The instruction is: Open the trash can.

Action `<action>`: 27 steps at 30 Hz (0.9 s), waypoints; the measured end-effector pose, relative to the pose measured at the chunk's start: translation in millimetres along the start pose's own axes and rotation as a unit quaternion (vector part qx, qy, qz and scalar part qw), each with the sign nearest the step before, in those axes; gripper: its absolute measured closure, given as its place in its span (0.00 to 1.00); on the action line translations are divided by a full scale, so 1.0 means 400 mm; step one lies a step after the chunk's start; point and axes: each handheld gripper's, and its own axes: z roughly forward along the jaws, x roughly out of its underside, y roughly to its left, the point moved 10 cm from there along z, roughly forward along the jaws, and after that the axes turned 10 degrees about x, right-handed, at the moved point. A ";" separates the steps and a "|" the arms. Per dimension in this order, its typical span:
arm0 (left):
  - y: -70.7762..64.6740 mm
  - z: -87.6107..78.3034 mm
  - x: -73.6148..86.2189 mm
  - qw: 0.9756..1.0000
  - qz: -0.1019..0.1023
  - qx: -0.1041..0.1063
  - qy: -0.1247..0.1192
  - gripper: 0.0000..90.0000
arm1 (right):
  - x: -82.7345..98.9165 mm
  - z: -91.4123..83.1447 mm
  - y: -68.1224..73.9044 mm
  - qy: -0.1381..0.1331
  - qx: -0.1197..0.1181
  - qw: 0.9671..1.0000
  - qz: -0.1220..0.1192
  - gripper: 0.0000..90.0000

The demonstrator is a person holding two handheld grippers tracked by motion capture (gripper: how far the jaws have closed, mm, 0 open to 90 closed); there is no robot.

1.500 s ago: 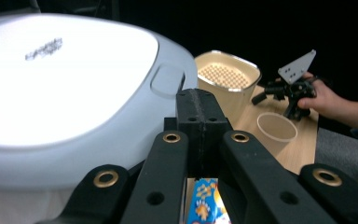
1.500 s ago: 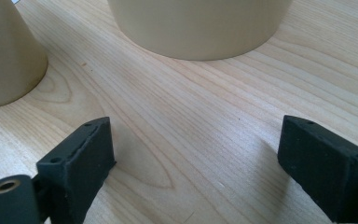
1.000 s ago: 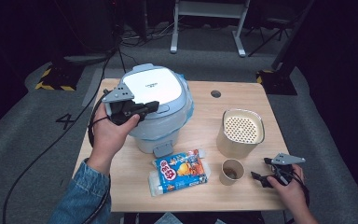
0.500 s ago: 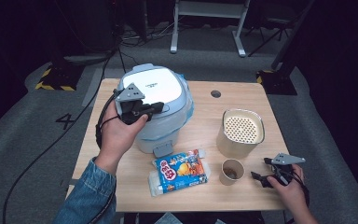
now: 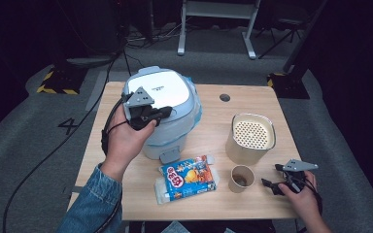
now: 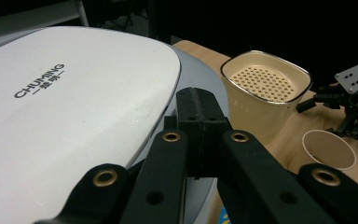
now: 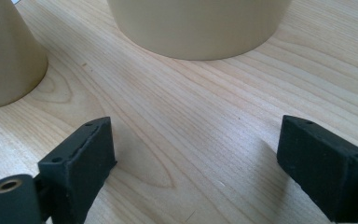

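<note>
Two grippers: the left gripper point(image 5: 161, 112), pressed together, hovers over the white cooker point(image 5: 162, 114) lid's front edge, best pushed squarely at its latch, while the right gripper point(image 5: 273, 184) rests spread on the surface point(image 5: 213, 131) beside the paper cup point(image 5: 242, 178).

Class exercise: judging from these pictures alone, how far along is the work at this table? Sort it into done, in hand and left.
Done: nothing visibly; the rice cooker lid is down and the snack packet looks sealed. In hand: the left gripper, jaws together, is over the cooker's lid. Left: the right gripper rests open on the table, holding nothing, beside the paper cup and perforated-lid canister.
</note>
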 end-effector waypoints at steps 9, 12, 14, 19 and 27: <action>0.000 0.001 -0.001 1.000 0.003 -0.005 0.003 1.00 | 0.000 0.000 0.000 0.000 0.000 1.000 0.001 0.13; -0.001 0.002 0.000 1.000 0.008 -0.010 0.005 1.00 | 0.000 0.000 0.000 0.000 0.000 1.000 0.000 0.13; -0.002 0.002 0.000 1.000 0.010 -0.012 0.008 1.00 | 0.000 0.000 0.000 0.000 0.000 1.000 0.001 0.13; -0.001 0.003 -0.001 1.000 0.012 -0.015 0.011 1.00 | 0.000 0.000 0.001 0.000 0.000 1.000 0.001 0.13; -0.011 -0.006 -0.019 1.000 -0.001 0.015 -0.023 0.76 | 0.000 0.000 0.001 0.000 0.000 1.000 0.001 0.13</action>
